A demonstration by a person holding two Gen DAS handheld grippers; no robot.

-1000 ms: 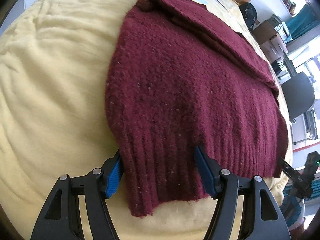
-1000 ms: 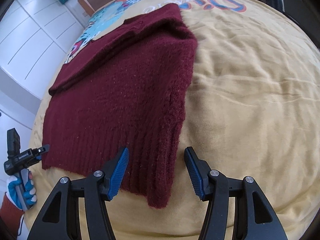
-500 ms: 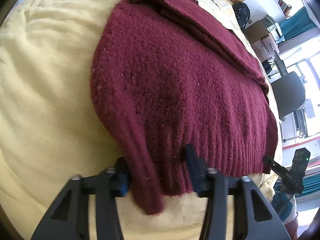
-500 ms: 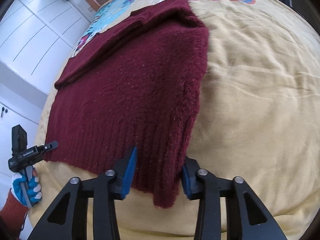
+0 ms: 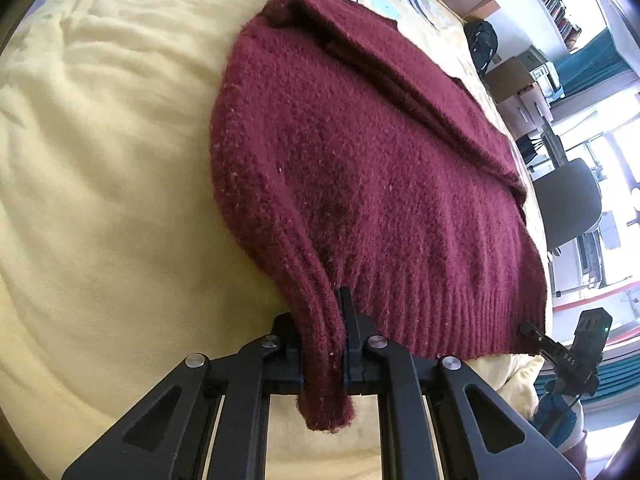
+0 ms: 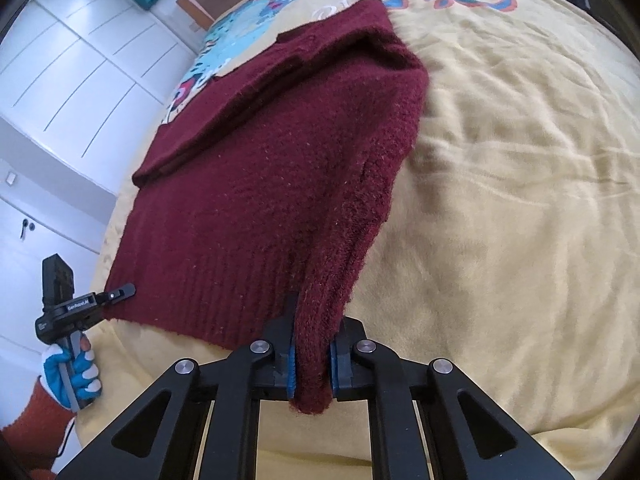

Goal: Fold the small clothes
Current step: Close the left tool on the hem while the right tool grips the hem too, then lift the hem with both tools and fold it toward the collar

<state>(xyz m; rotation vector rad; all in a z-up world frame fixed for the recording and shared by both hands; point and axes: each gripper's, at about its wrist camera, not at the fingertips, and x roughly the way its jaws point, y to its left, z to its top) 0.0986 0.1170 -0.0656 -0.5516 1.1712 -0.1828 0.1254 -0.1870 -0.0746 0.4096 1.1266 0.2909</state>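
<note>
A dark red knitted sweater (image 5: 380, 168) lies on a yellow blanket (image 5: 100, 184), its sleeves folded in across the top. My left gripper (image 5: 324, 344) is shut on the left corner of the ribbed hem, which bunches up between the pads and hangs below them. In the right wrist view the sweater (image 6: 272, 184) shows again, and my right gripper (image 6: 312, 344) is shut on the right hem corner in the same way. The hem stretches between the two grippers. Each gripper shows small in the other's view: the right one (image 5: 560, 354), the left one (image 6: 80, 304).
The blanket (image 6: 500, 200) has a colourful print (image 6: 240, 32) at its far end. White cupboards (image 6: 60, 80) stand beyond the bed in the right wrist view. An office chair (image 5: 568, 200) and boxes (image 5: 516, 84) stand beyond it in the left wrist view.
Both grippers have gone from open around the hem corners to shut on them. The gripped corners have bunched and lifted slightly off the blanket.
</note>
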